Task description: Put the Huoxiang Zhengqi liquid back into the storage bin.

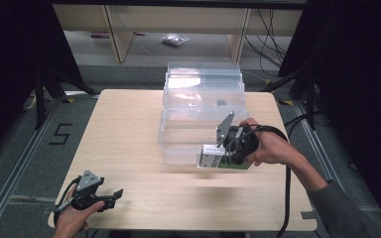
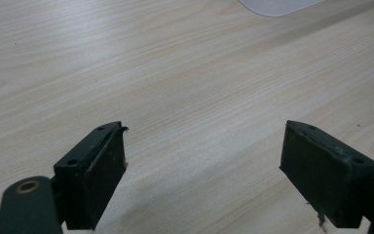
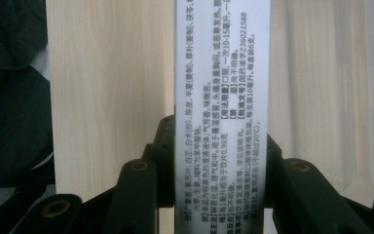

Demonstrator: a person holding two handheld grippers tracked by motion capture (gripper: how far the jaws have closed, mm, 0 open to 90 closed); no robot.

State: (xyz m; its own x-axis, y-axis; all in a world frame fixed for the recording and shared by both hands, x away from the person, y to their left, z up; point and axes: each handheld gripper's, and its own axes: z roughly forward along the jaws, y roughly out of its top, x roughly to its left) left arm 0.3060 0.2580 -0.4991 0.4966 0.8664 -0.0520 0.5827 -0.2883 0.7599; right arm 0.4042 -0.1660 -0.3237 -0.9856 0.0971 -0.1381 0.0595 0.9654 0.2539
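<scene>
Right gripper (image 1: 217,157): clamps box (image 1: 211,156) by worktop's right edge; could slip, catching bin (image 1: 201,106) rim
Left gripper (image 2: 202,168): wide, idle

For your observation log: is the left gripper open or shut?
Open: the left gripper's jaws stand wide apart over bare table, nothing between them.

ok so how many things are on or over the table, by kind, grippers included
clear plastic bins: 2, stacked at the far edge
printed carton: 1, clamped in the right gripper
grippers: 2, the left gripper with jaws apart over the table
total: 5
</scene>
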